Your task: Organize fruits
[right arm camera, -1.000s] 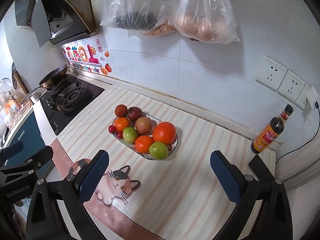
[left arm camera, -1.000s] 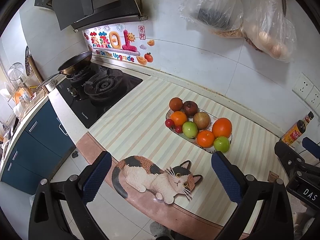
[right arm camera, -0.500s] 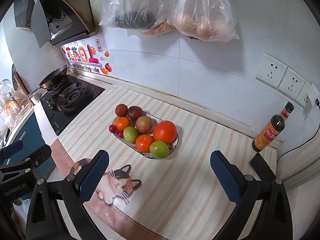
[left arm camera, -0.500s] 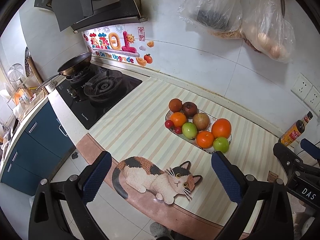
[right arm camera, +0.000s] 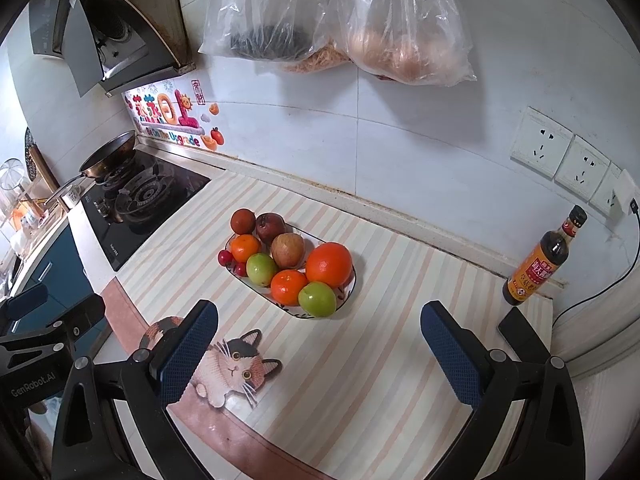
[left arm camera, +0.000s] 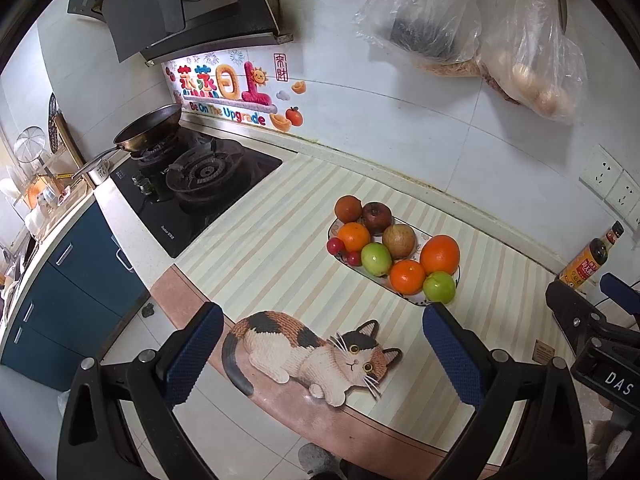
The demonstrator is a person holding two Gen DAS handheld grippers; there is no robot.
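Observation:
A white oval plate [left arm camera: 424, 233] [right arm camera: 349, 286] on the striped mat holds several fruits: a big orange [left arm camera: 439, 255] [right arm camera: 329, 264], smaller oranges, two green fruits [right arm camera: 317, 299], brown-red apples and small red cherries [left arm camera: 335, 245]. My left gripper [left arm camera: 323, 340] is open and empty, held above the cat picture at the counter's front edge, short of the plate. My right gripper [right arm camera: 319, 340] is open and empty, above the mat just in front of the plate.
A gas stove [left arm camera: 200, 184] with a frying pan [left arm camera: 148, 128] lies to the left. A soy sauce bottle [right arm camera: 540, 268] stands at the right by the wall. Plastic bags [right arm camera: 340, 20] hang above. A dark phone [right arm camera: 520, 332] lies near the bottle.
Both views have shifted very slightly; the plate sits a touch further from the left gripper. Both grippers stay open and empty.

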